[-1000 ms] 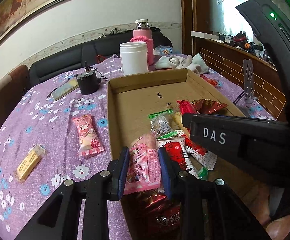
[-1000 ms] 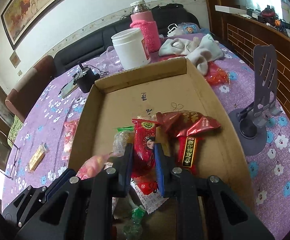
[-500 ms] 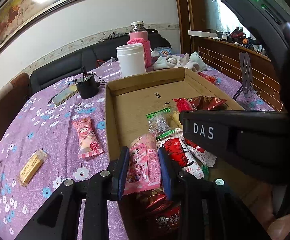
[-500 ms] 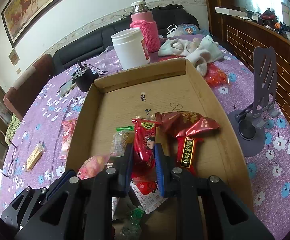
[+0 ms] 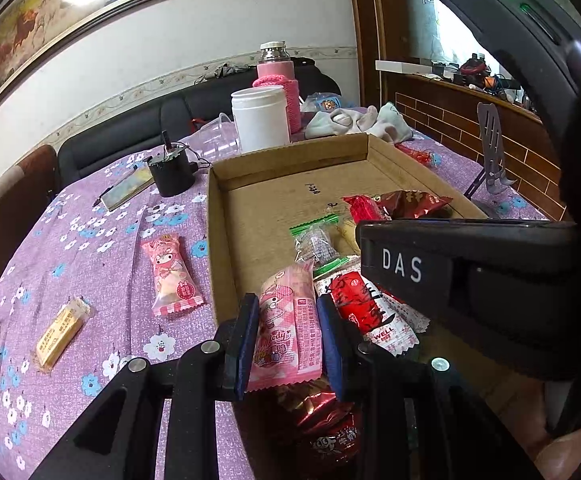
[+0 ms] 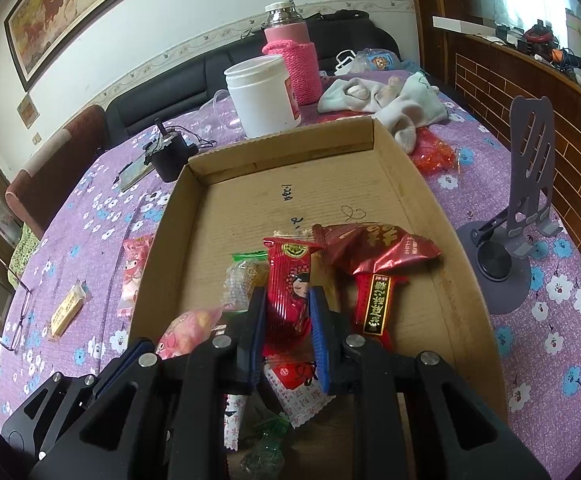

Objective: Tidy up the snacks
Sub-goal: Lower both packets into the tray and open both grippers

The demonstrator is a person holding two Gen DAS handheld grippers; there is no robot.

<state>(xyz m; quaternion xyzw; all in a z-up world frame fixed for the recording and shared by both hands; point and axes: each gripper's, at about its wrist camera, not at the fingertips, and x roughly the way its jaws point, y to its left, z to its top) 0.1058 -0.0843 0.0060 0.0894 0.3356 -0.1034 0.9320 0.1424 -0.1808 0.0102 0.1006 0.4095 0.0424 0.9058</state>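
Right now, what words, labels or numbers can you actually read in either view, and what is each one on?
"DAS": white letters on the right tool's body.
"WELL": on the red and white packet in the cardboard box.
"elody" (partial): on the pink packet shut in the left tool.
Chinese characters on the red packets and pen marks on the box floor: not readable to me.

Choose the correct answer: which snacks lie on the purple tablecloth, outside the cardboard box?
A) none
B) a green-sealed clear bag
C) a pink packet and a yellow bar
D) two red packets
C: the pink packet and the yellow bar lie on the tablecloth, left of the cardboard box.
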